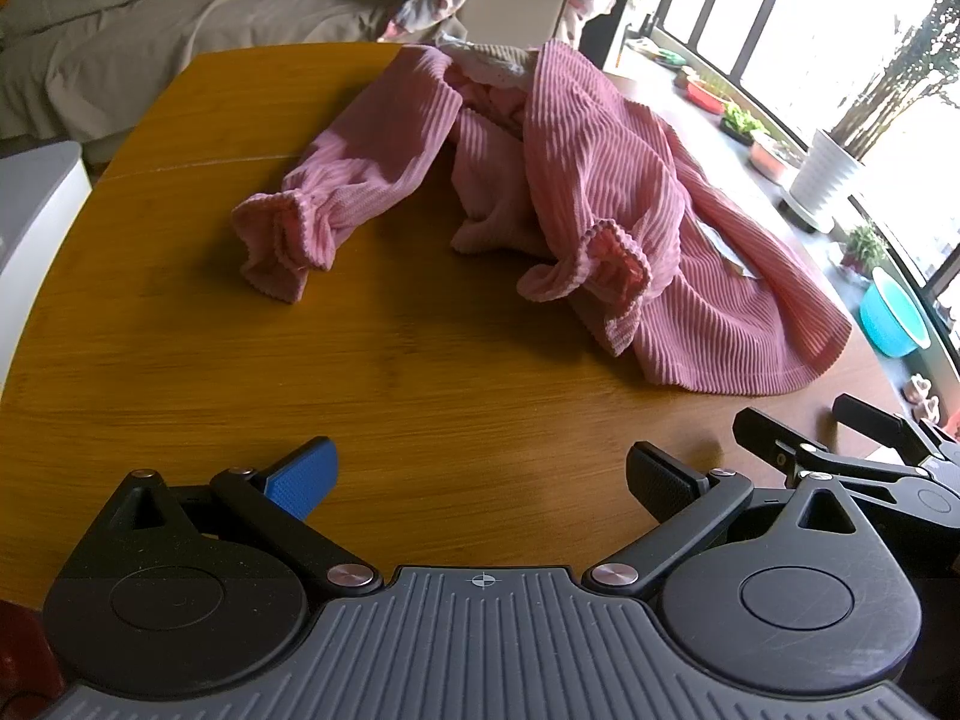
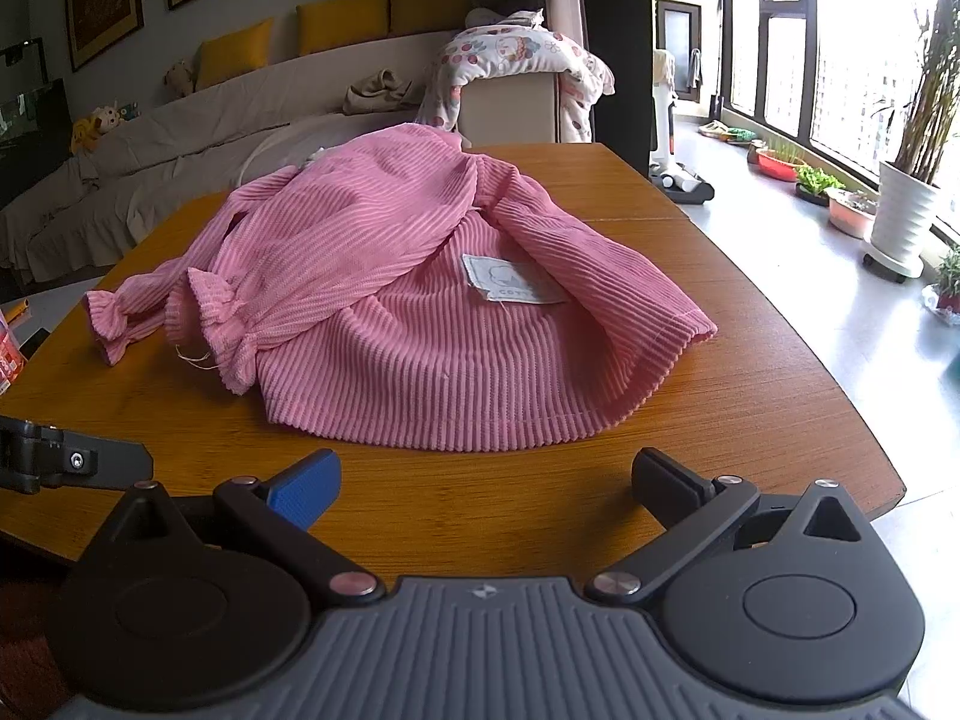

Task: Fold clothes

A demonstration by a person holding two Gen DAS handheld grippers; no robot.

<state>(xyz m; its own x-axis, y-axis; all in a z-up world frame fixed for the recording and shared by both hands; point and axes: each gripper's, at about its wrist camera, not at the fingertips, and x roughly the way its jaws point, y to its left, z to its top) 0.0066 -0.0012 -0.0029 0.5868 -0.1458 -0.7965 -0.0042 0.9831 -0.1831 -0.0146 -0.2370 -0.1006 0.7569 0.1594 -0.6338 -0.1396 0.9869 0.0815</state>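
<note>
My left gripper (image 1: 480,480) & right gripper (image 2: 486,483) both hang spread wide w/ nothing held, just short of the crumpled pink ribbed-knit top (image 2: 420,276) on the round wooden table (image 2: 750,408), prob lining up for its near hem.

A single piece of lettering can be partly read. In the right wrist view, a pale sewn-in label (image 2: 510,280) is seen on the pink ribbed garment (image 2: 420,360), and the letters "COTT" are made out along its lower edge, the rest being too small to tell. The same label is glimpsed edge-on in the left wrist view, where nothing can be read.
</note>
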